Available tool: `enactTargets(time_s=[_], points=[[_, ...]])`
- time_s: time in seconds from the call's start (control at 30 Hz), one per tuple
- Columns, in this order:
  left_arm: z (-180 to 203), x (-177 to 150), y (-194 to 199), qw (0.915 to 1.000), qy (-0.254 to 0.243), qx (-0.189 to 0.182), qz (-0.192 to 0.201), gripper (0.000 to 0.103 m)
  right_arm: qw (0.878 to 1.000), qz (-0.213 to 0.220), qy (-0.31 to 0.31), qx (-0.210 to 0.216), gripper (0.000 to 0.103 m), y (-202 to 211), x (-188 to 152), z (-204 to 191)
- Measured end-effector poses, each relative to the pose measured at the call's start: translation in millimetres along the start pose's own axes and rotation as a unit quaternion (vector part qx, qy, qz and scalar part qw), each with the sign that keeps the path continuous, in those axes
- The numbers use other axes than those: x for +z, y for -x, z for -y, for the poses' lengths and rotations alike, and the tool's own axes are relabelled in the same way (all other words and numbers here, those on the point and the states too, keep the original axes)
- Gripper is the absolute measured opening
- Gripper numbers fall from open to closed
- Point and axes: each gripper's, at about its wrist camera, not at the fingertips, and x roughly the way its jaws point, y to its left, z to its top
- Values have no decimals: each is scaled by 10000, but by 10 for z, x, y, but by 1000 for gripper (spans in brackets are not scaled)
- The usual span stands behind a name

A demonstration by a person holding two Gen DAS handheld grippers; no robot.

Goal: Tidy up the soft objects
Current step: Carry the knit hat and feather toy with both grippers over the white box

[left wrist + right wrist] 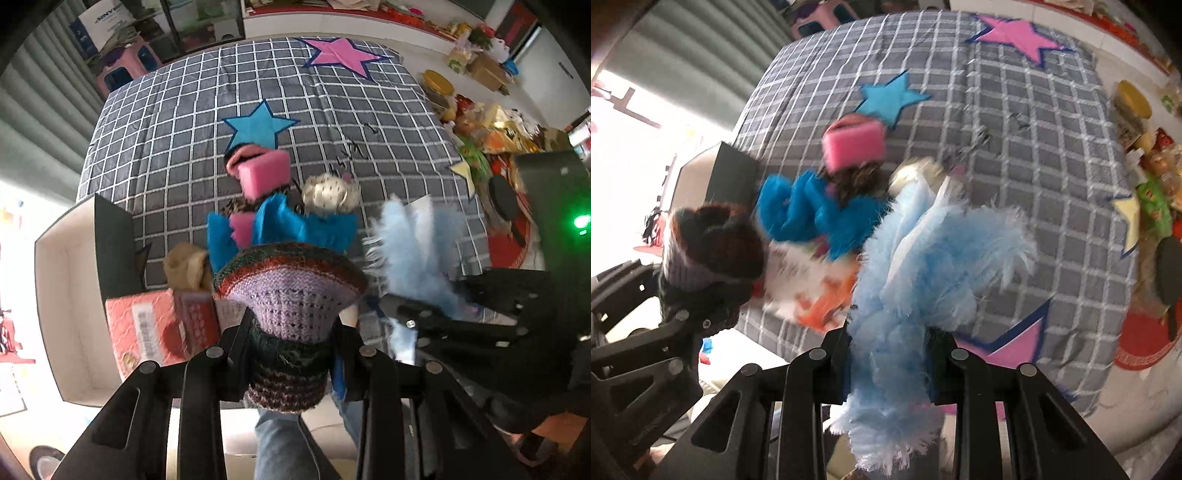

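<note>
My left gripper (291,343) is shut on a striped knitted hat (291,291), lilac, red and dark, held above the near edge of the checked bed. It also shows in the right wrist view (709,251). My right gripper (890,347) is shut on a fluffy light-blue cloth (934,266), seen beside the hat in the left wrist view (413,240). On the bed lie a bright blue fuzzy cloth (288,225), a pink sponge (264,177), a dotted cream pouch (330,192) and a tan piece (184,266).
An open white box (62,280) stands at the bed's left edge, with a red-patterned packet (155,328) next to it. The grey checked quilt (184,110) has star patches. Cluttered goods line the floor on the right (480,122).
</note>
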Motion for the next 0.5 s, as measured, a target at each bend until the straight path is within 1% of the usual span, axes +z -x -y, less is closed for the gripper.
enactTargets(time_s=[0.1, 0.2, 0.27, 0.37, 0.5], points=[[-152, -145, 67, 9999, -90, -77, 13, 36, 10000, -85, -36, 28, 30, -113, -102, -202], [-362, -266, 170, 9999, -110, -63, 112, 36, 9999, -127, 14, 89, 30, -188, -165, -478], [-515, -317, 235, 9998, -62, -88, 187, 36, 9998, -102, 65, 129, 30, -211, -159, -654], [-724, -367, 329, 9995, 54, -28, 323, 36, 9998, -53, 136, 138, 30, -228, -101, -886], [-1022, -415, 429, 9983, 350, -20, 462, 36, 9996, 64, 270, 26, 30, -216, 5, -1100]])
